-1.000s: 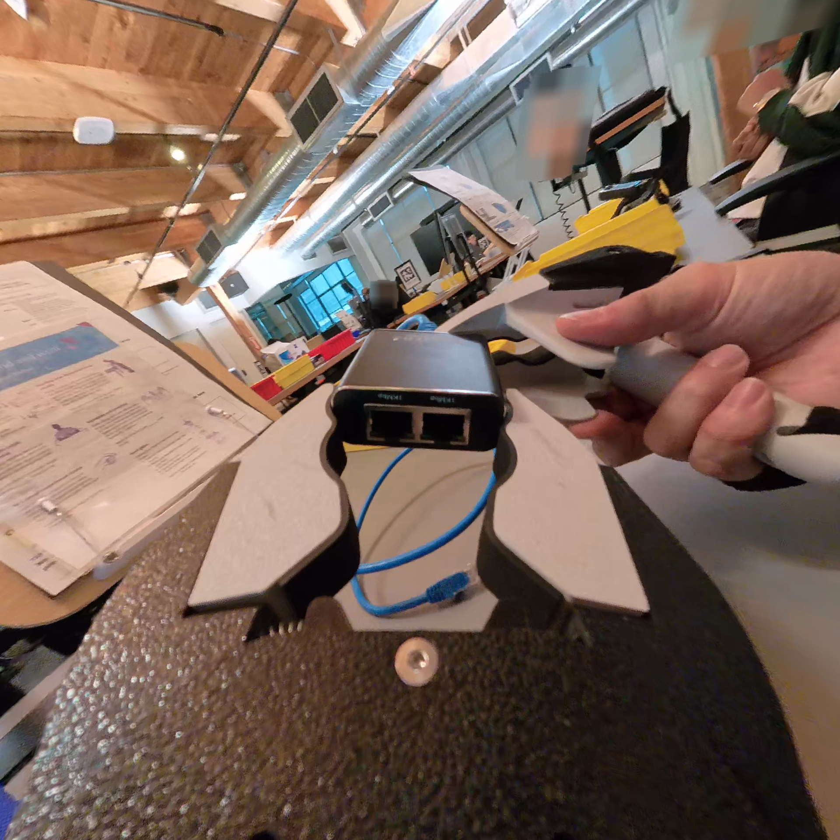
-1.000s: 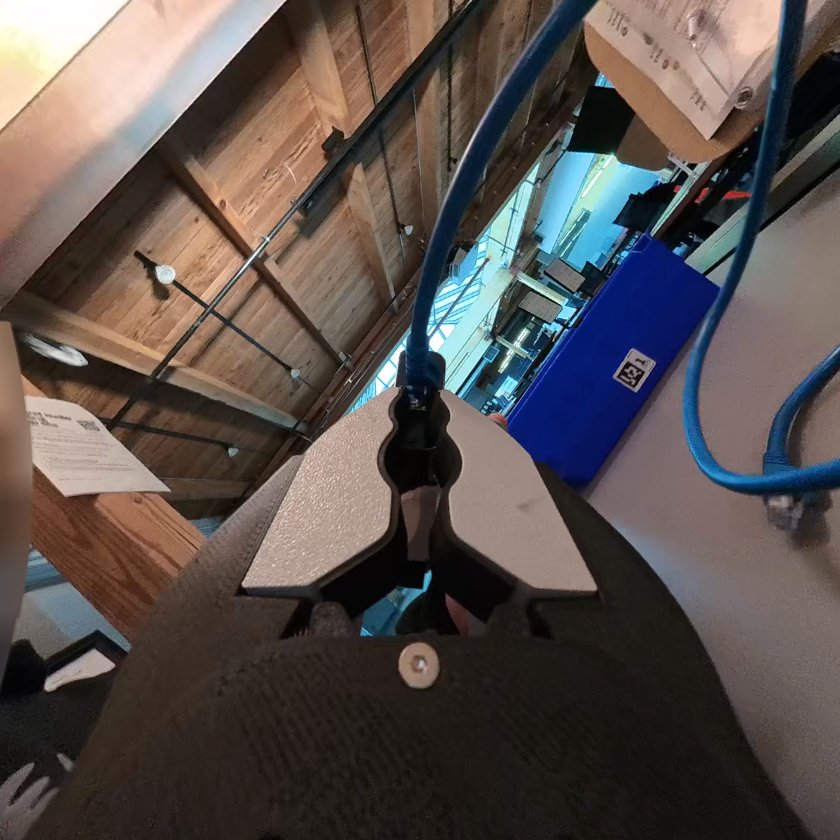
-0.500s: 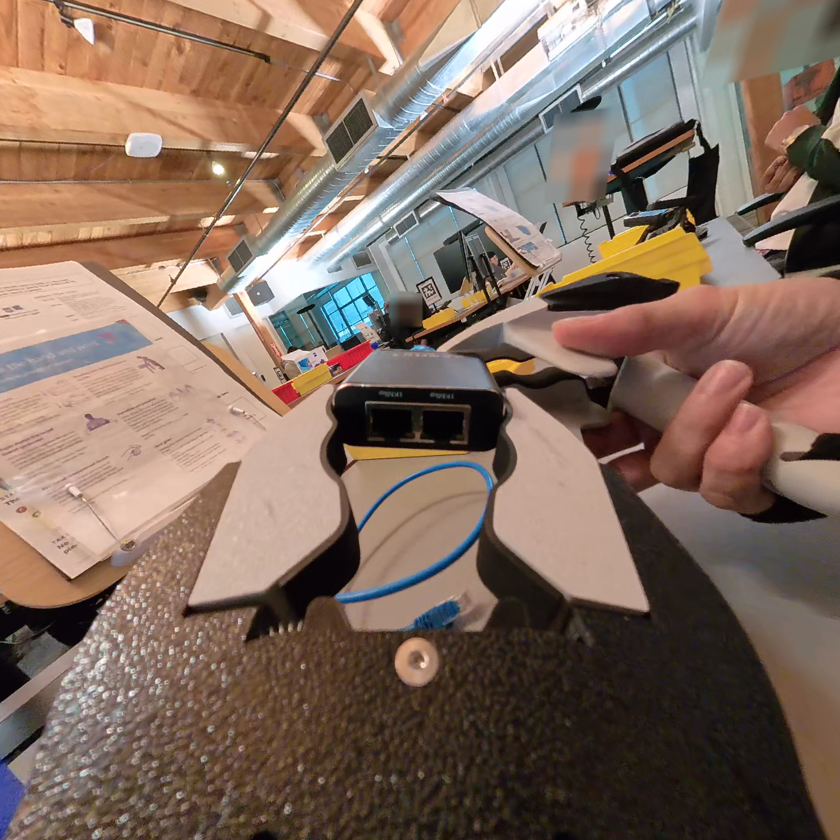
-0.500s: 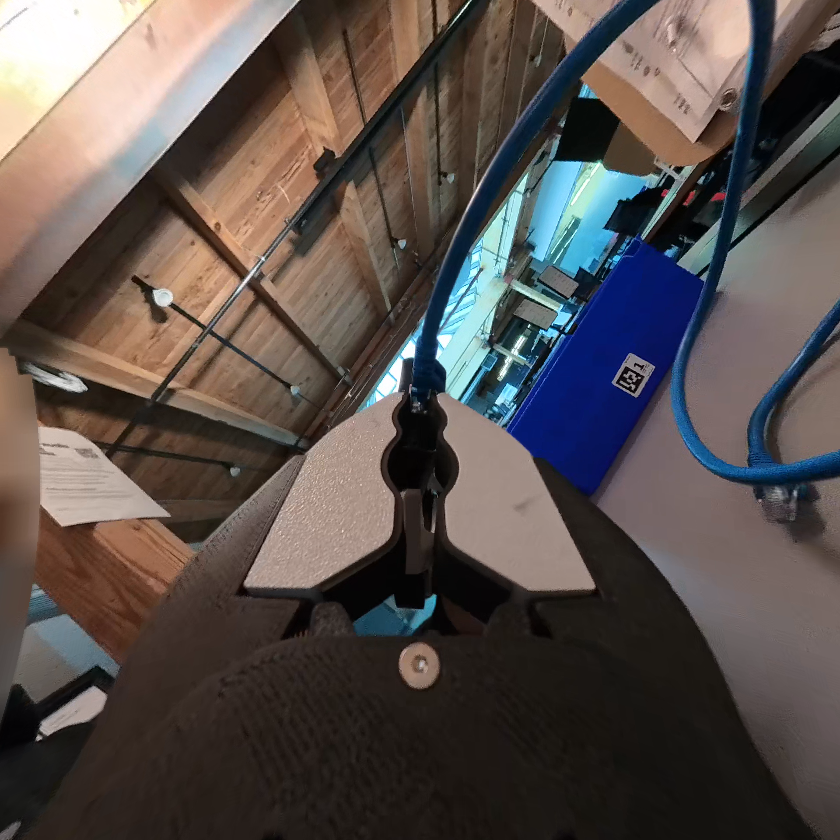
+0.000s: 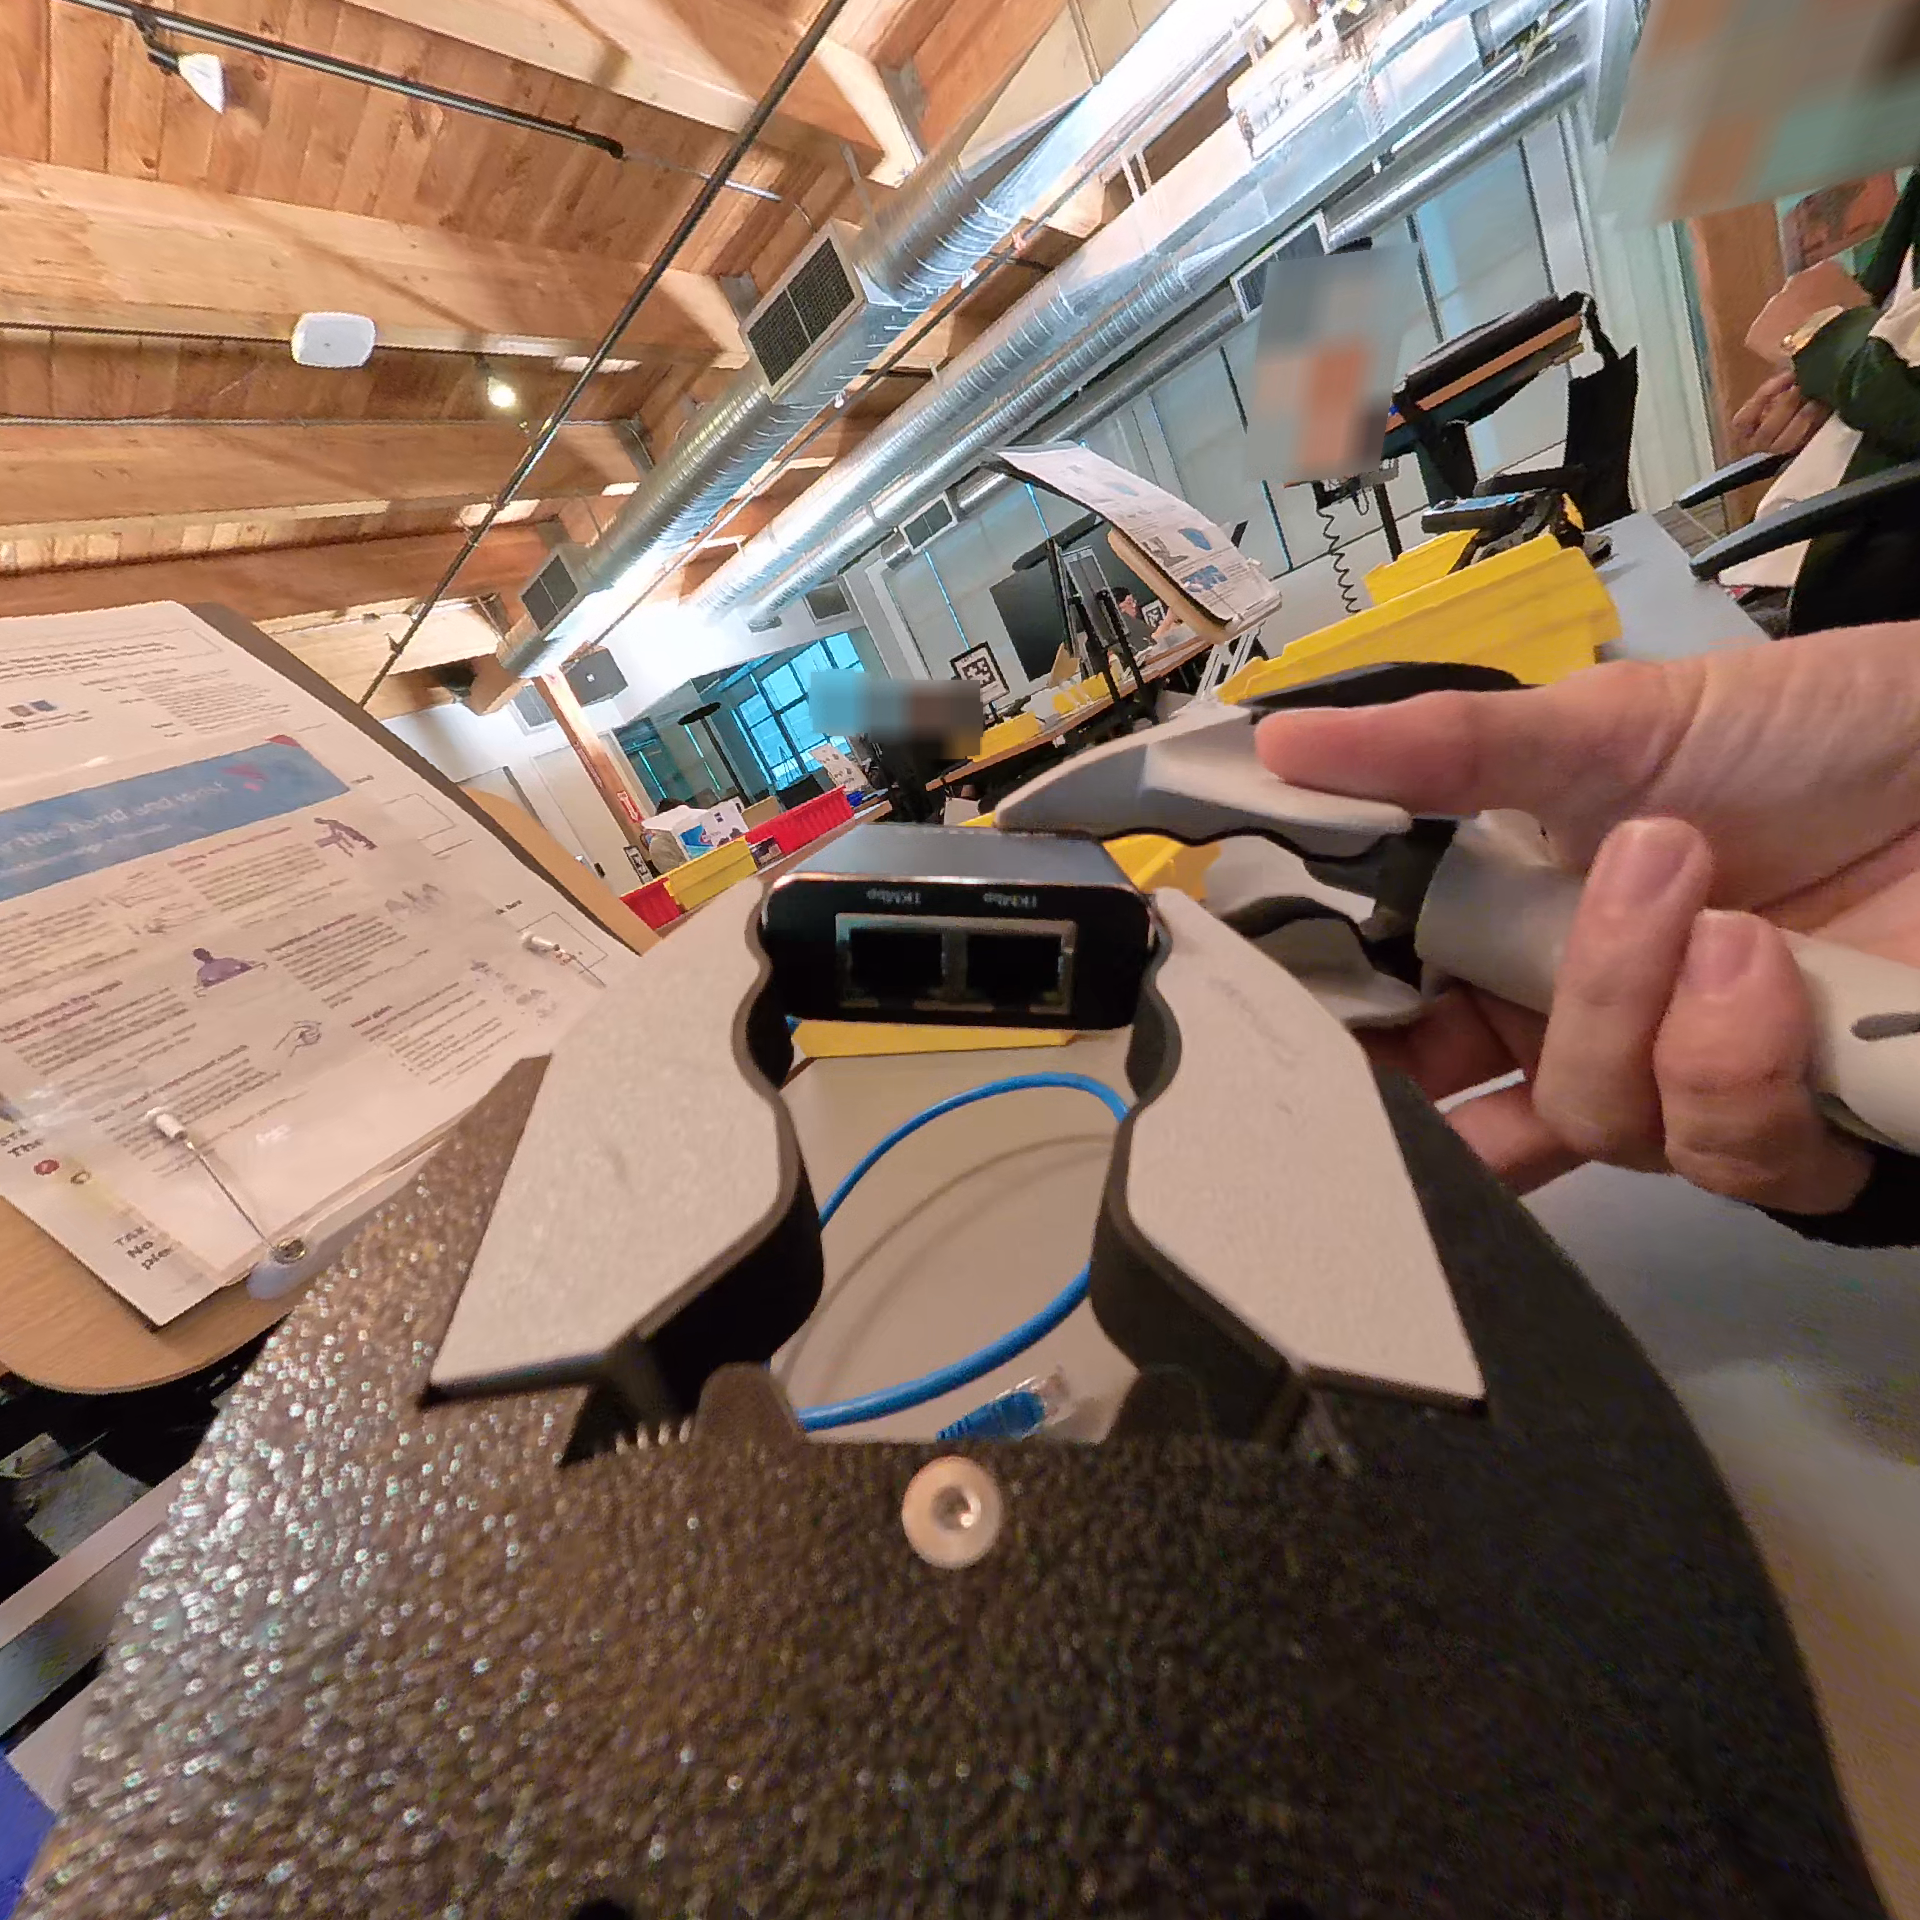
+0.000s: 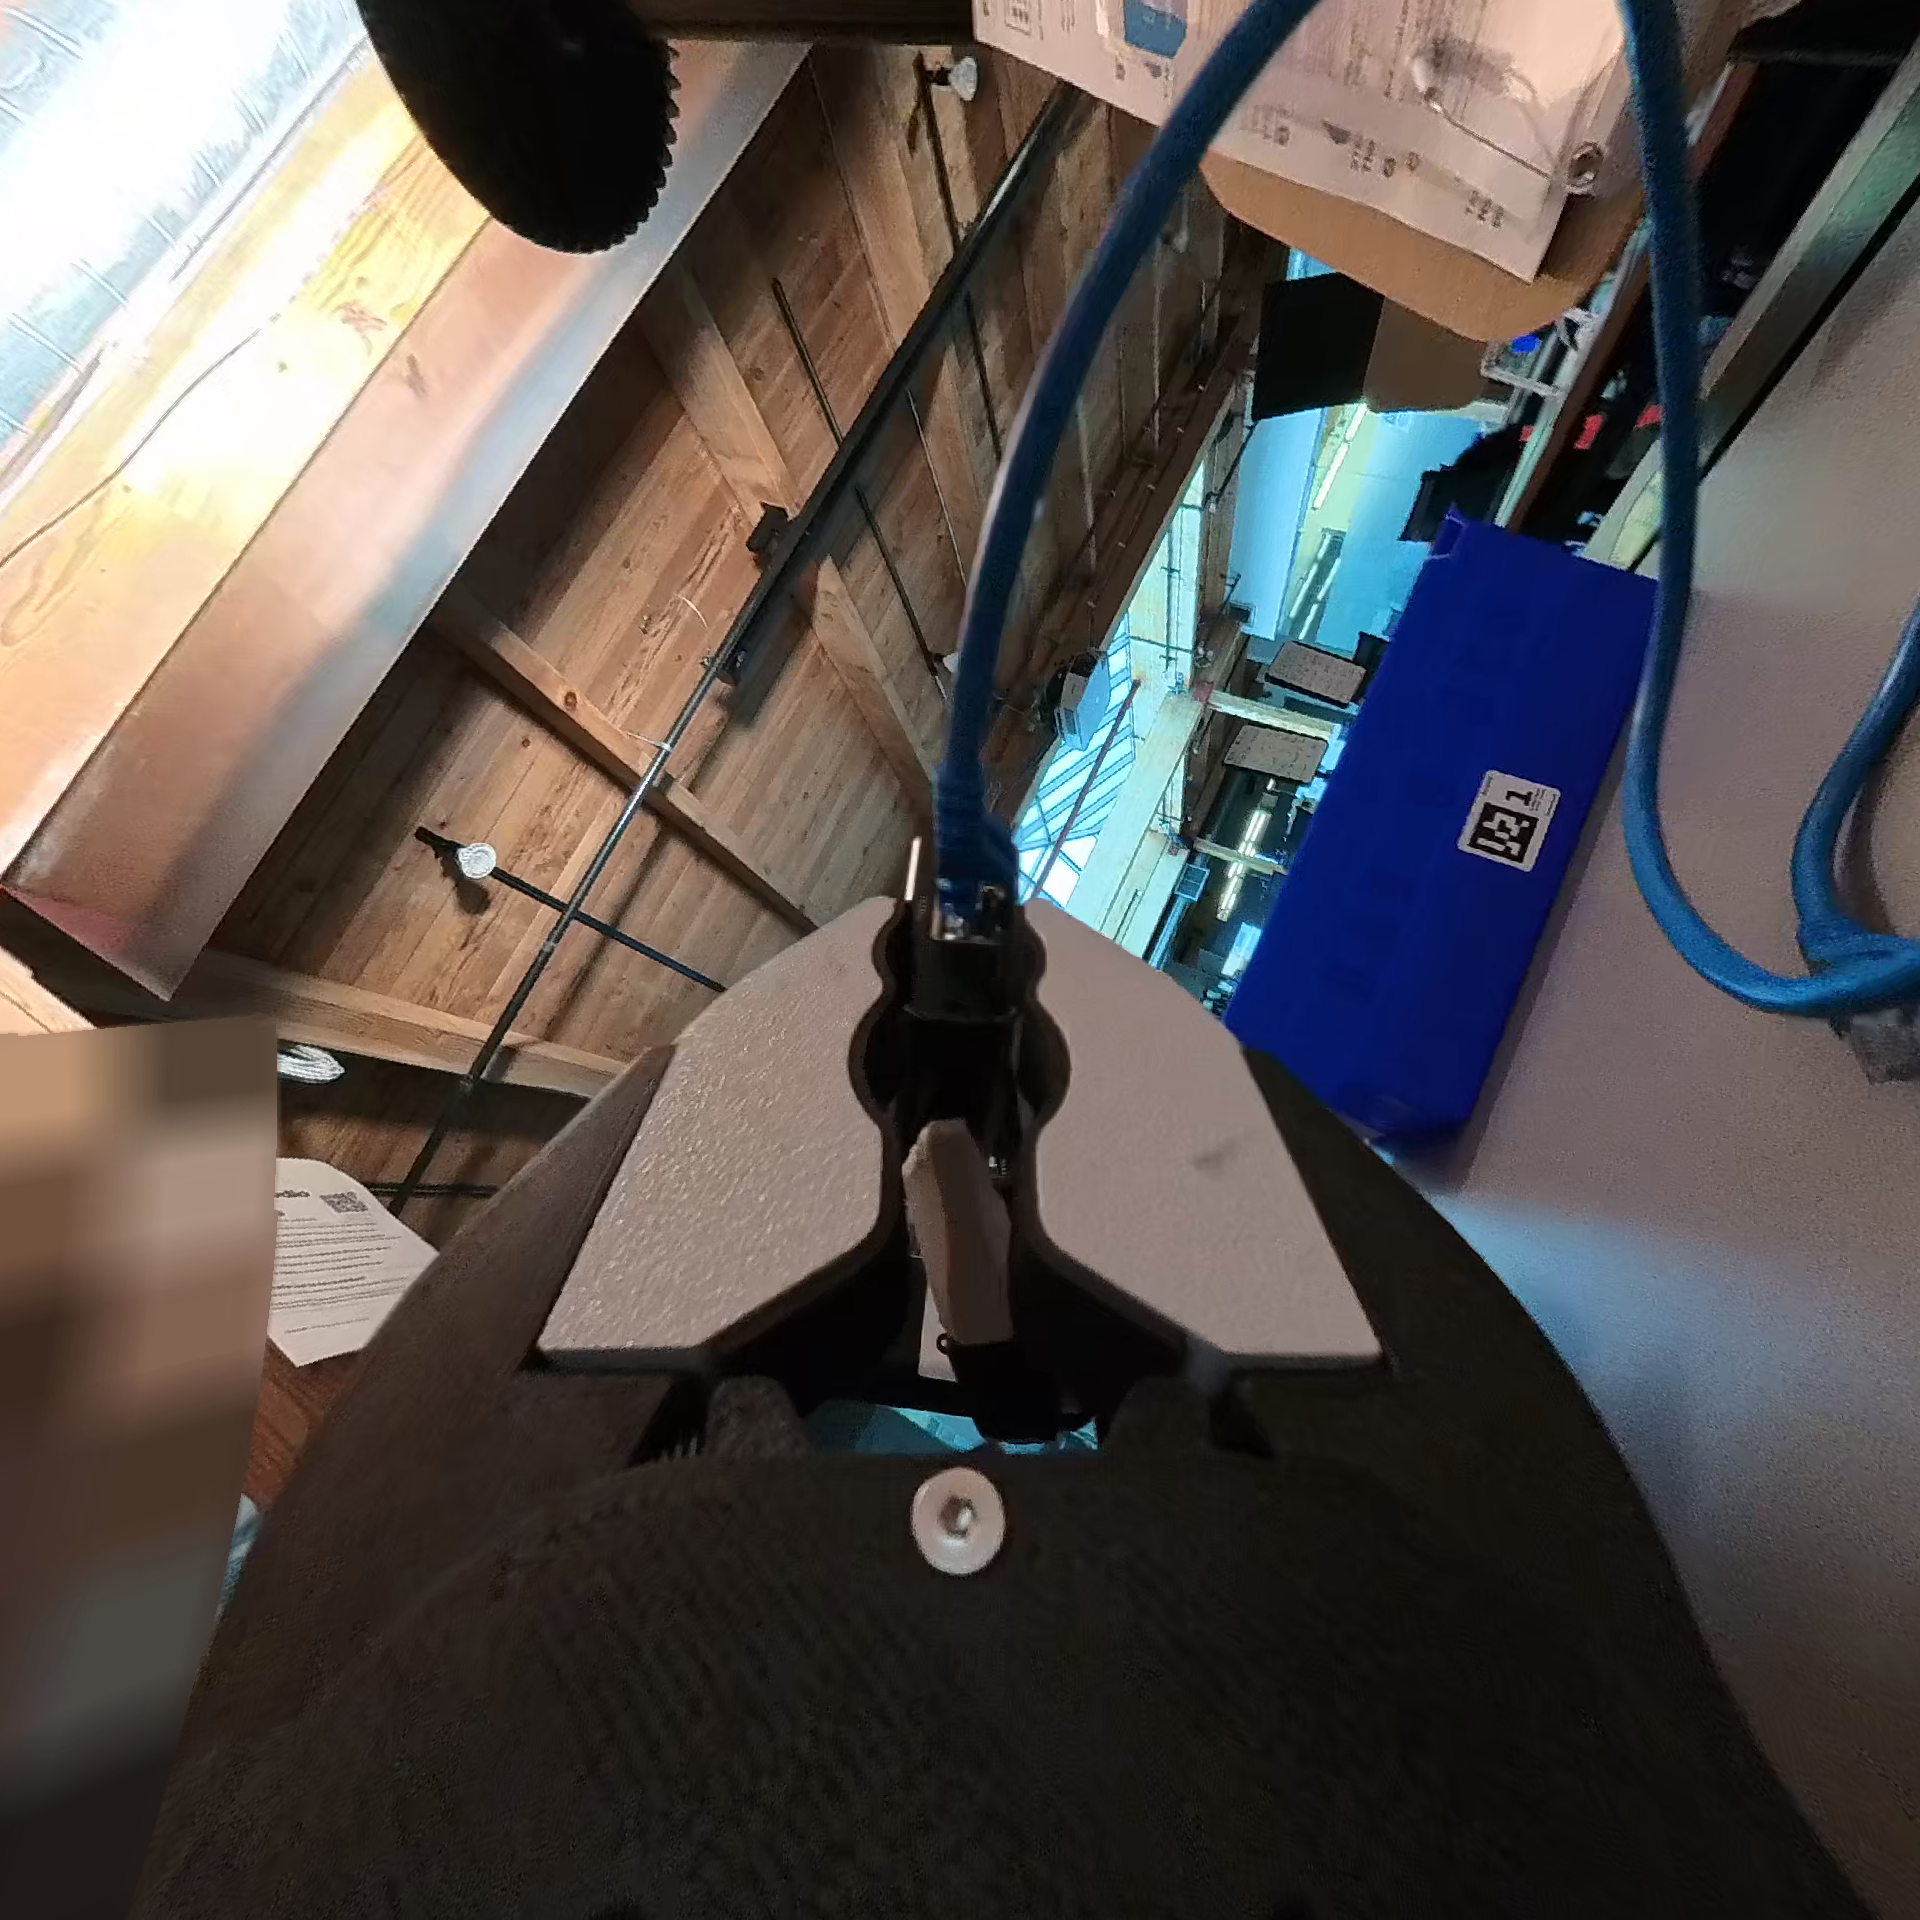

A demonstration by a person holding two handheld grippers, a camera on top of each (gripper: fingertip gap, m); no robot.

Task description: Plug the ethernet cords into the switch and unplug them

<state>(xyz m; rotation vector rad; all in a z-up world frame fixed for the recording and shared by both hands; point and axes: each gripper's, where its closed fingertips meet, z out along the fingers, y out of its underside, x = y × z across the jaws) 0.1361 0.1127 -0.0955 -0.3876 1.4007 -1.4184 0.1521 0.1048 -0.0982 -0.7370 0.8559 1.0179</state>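
While left fingers (image 5: 665,1143) pinch the switch (image 5: 956,961), right fingers (image 6: 758,1174) pinch the cord's plug (image 6: 966,894).

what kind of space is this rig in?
Probably an open-plan office or lab workshop: exposed wooden ceiling beams with metal ducting, rows of desks carrying yellow bins, and a monitor farther back.

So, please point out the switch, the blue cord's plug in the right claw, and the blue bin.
switch (image 5: 956,961): left wrist view, on its port face.
plug (image 6: 964,878): right wrist view, on its blue boot.
blue bin (image 6: 1455,831): right wrist view, on its side wall.
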